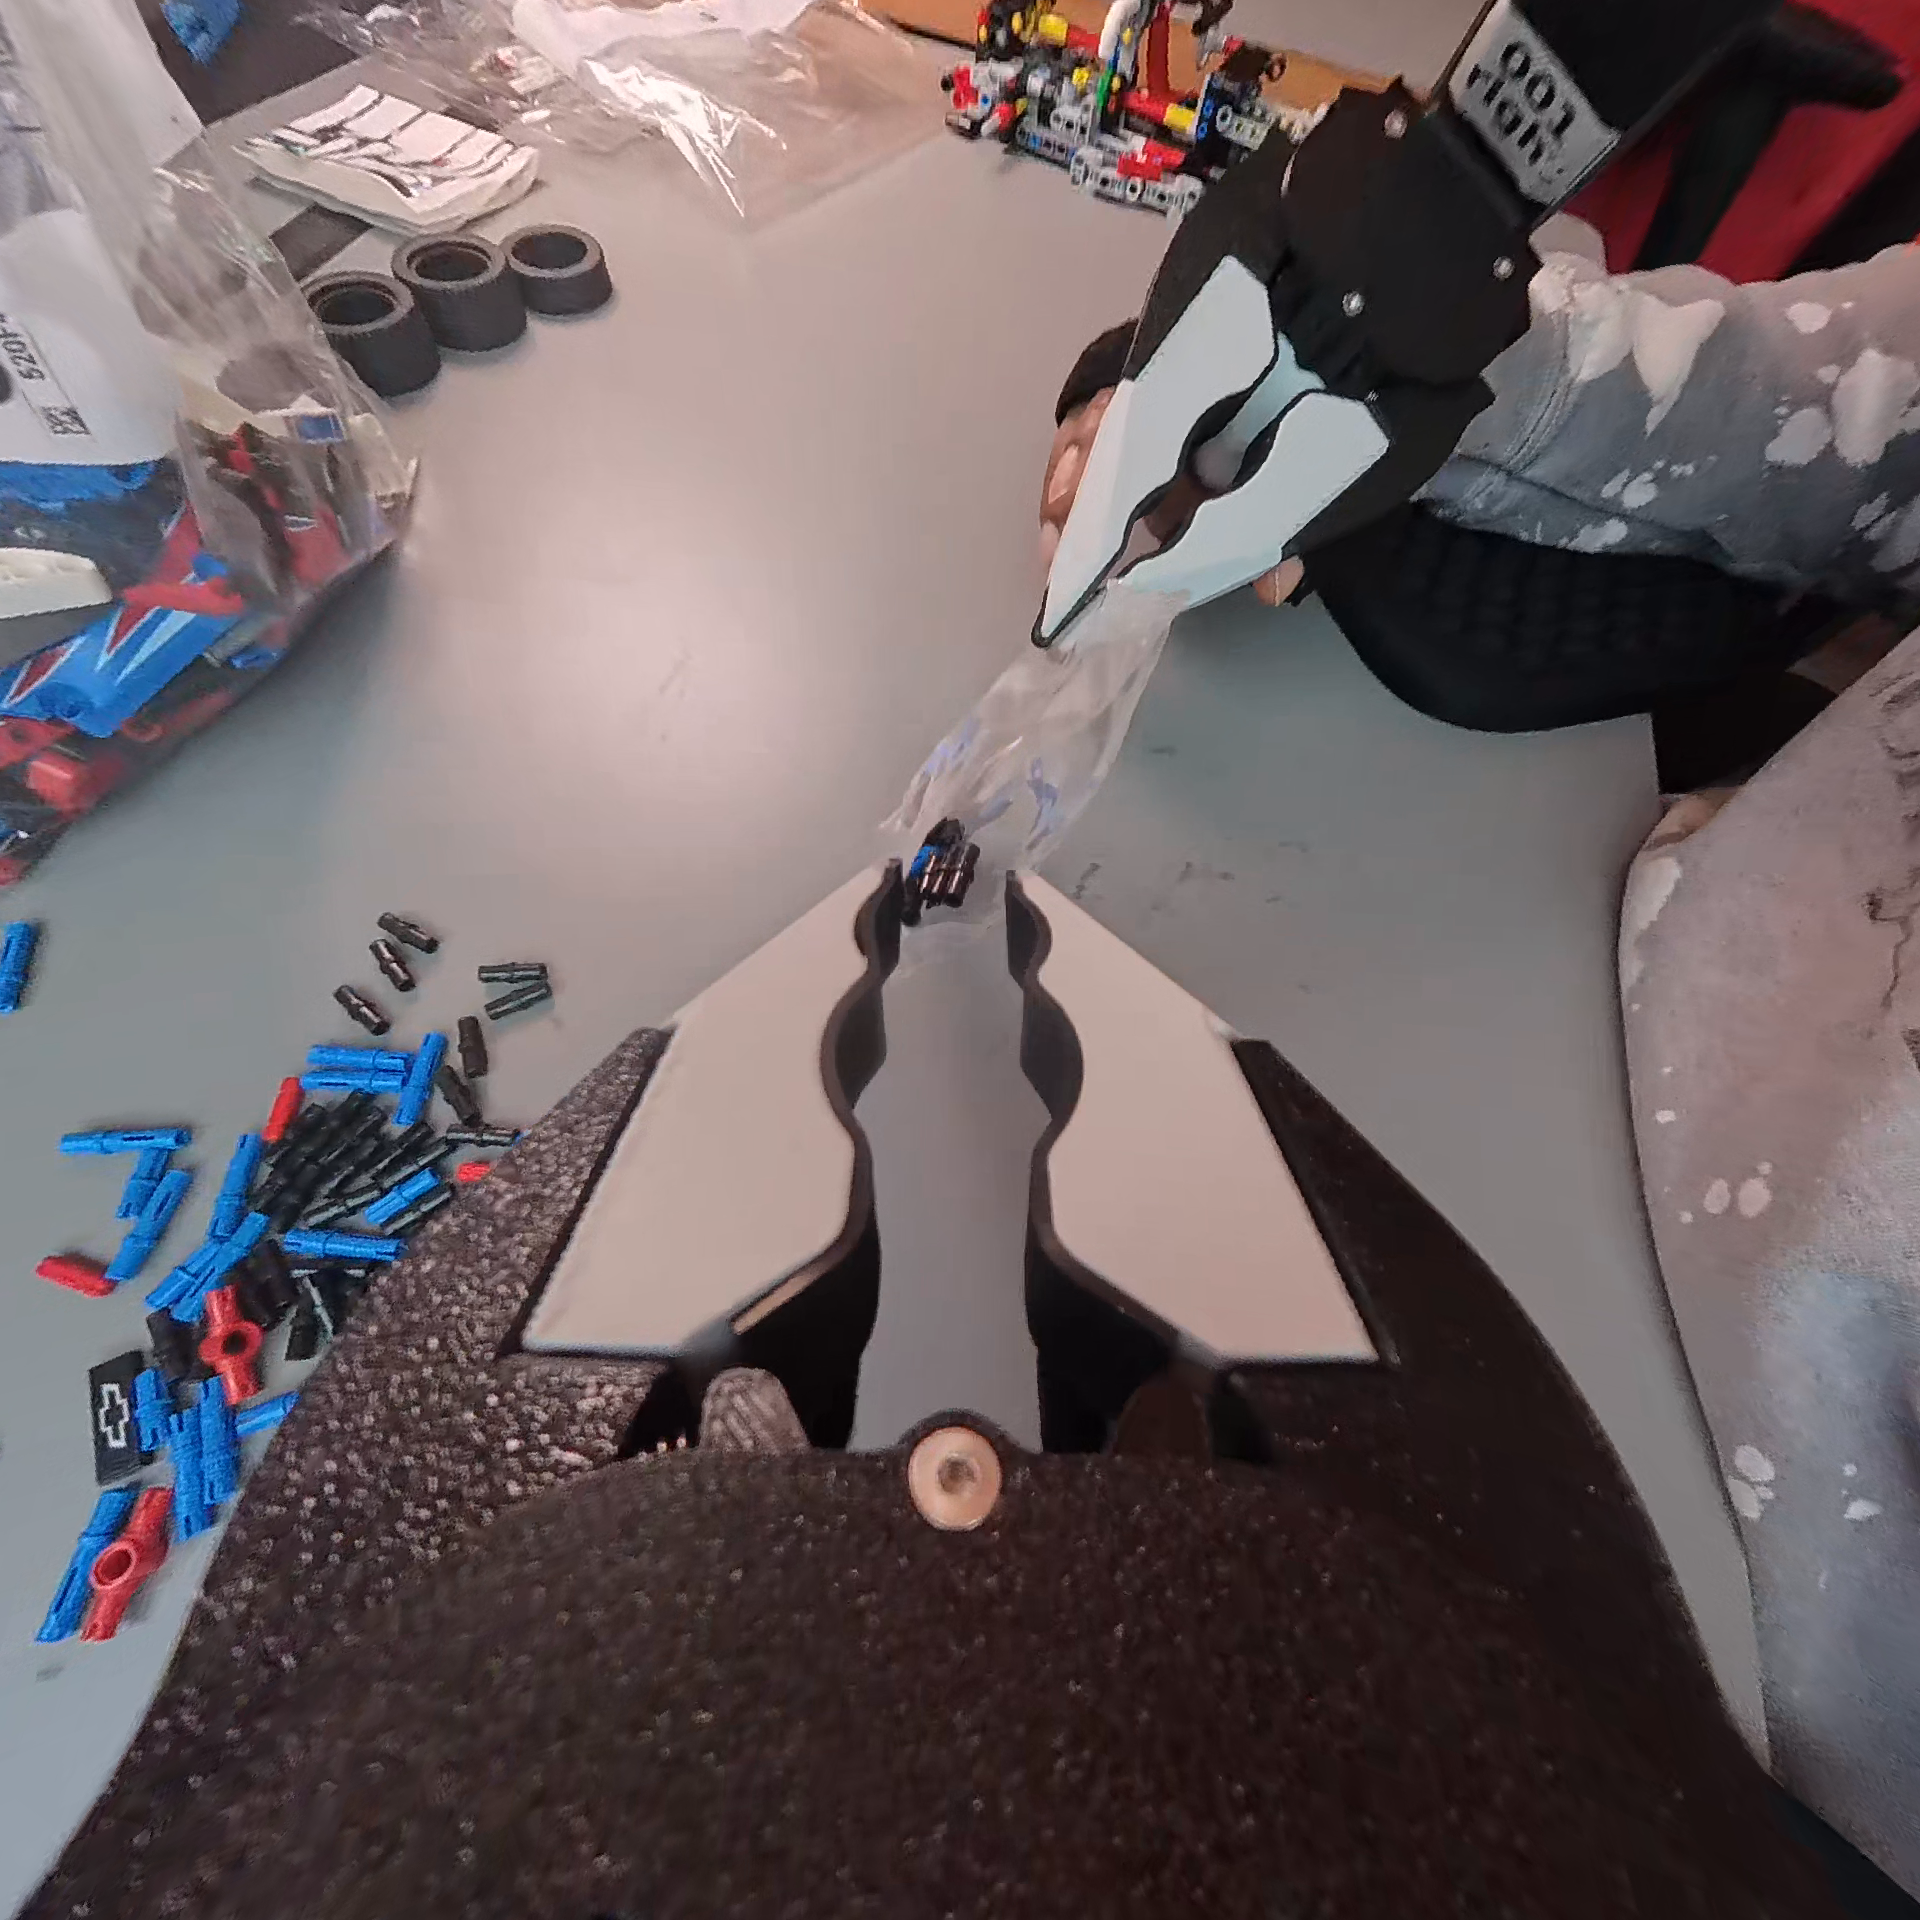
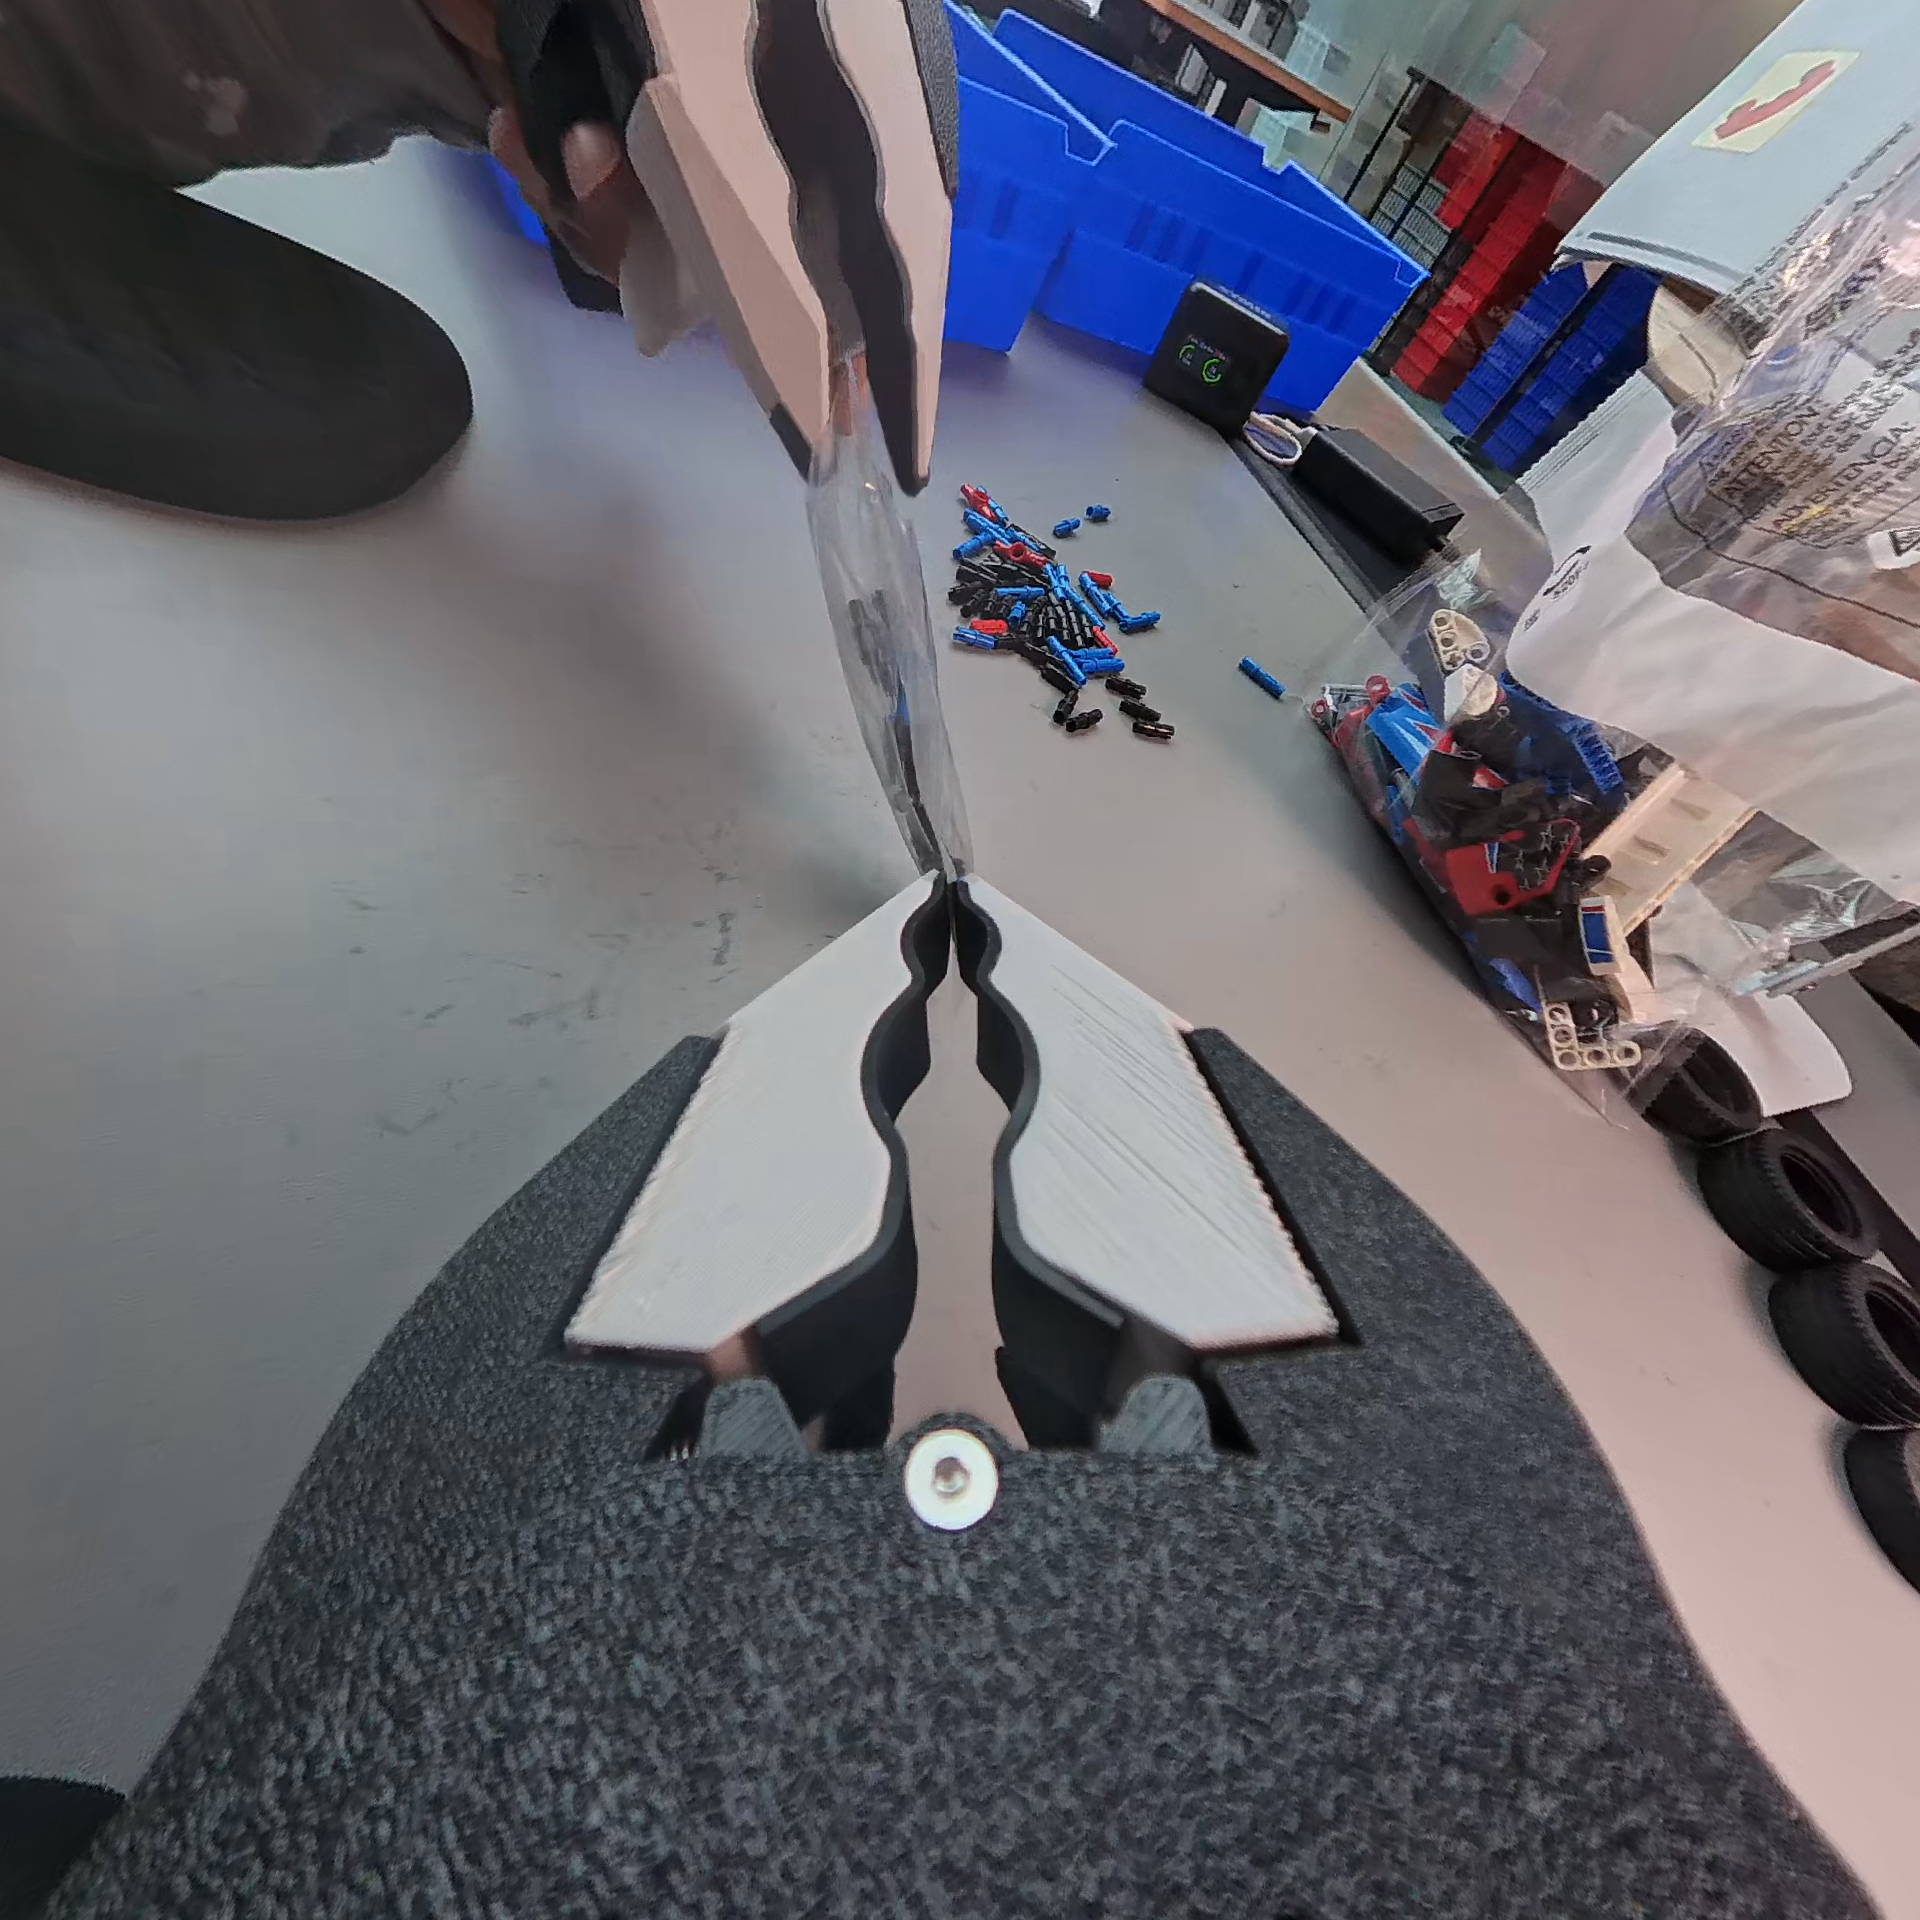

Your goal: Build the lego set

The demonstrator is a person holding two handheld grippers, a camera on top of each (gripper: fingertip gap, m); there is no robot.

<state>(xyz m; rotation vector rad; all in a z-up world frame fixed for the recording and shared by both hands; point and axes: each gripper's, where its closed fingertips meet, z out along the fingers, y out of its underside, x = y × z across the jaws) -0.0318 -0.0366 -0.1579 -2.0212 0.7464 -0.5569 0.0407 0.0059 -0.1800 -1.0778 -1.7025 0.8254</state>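
Note:
A small clear bag (image 1: 1039,727) with a few black and blue pins (image 1: 940,873) in its lower end hangs from my right gripper (image 1: 1101,603), which is shut on its top. My left gripper (image 1: 951,883) is open, its fingertips on either side of the bag's pin-filled end. In the right wrist view my right gripper (image 2: 951,883) pinches the bag (image 2: 883,644), and the left gripper (image 2: 857,457) stands at the bag's far end. A pile of loose blue, black and red pins (image 1: 291,1195) lies on the grey table (image 1: 675,623); the pile also shows in the right wrist view (image 2: 1049,613).
A large clear bag of red, blue and white parts (image 1: 208,540) (image 2: 1507,831) lies beside black tyres (image 1: 457,291) (image 2: 1808,1195). A part-built model (image 1: 1101,104) and paper sheets (image 1: 395,156) are at the far edge. Blue bins (image 2: 1143,208) and a black device (image 2: 1210,353) stand behind the pile. The gap from one gripper's tips to the other's is roughly 10 centimeters.

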